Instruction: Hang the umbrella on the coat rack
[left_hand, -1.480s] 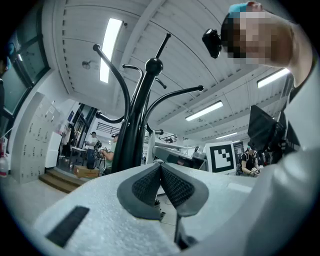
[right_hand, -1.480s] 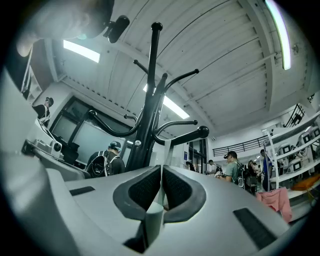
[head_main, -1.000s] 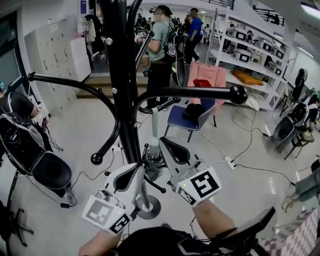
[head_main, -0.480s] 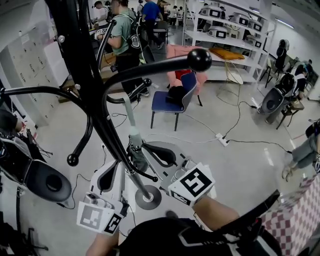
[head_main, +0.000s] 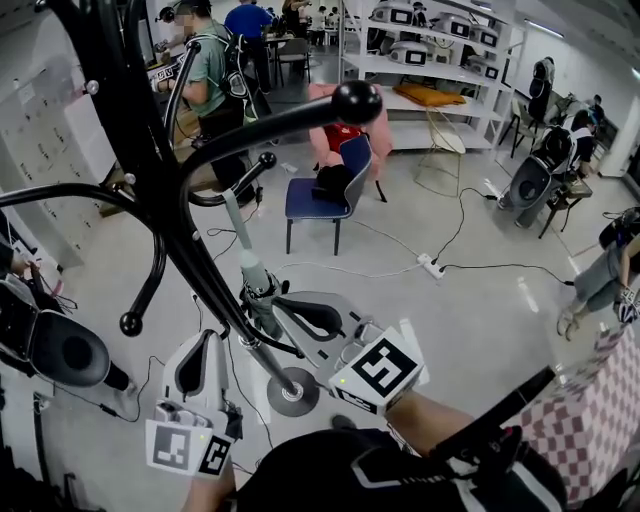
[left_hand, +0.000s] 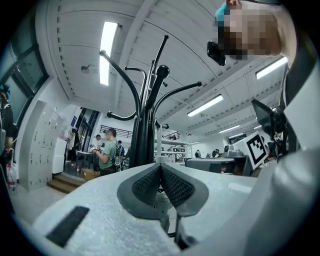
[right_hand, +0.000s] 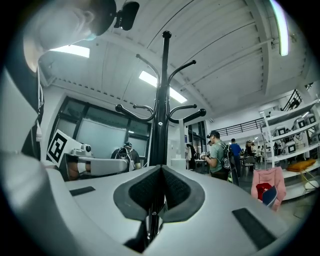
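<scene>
Umbrella (head_main: 250, 272), one, clamped in right gripper (head_main: 287, 310); left gripper (head_main: 203, 340) closed, empty.

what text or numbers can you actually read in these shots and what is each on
No readable words or numbers anywhere.
Right marker cube: black-and-white square pattern, no letters.
Left marker cube: the same kind of pattern, no letters.
Lockers: door labels too small to read.
Umbrella: no print visible.
</scene>
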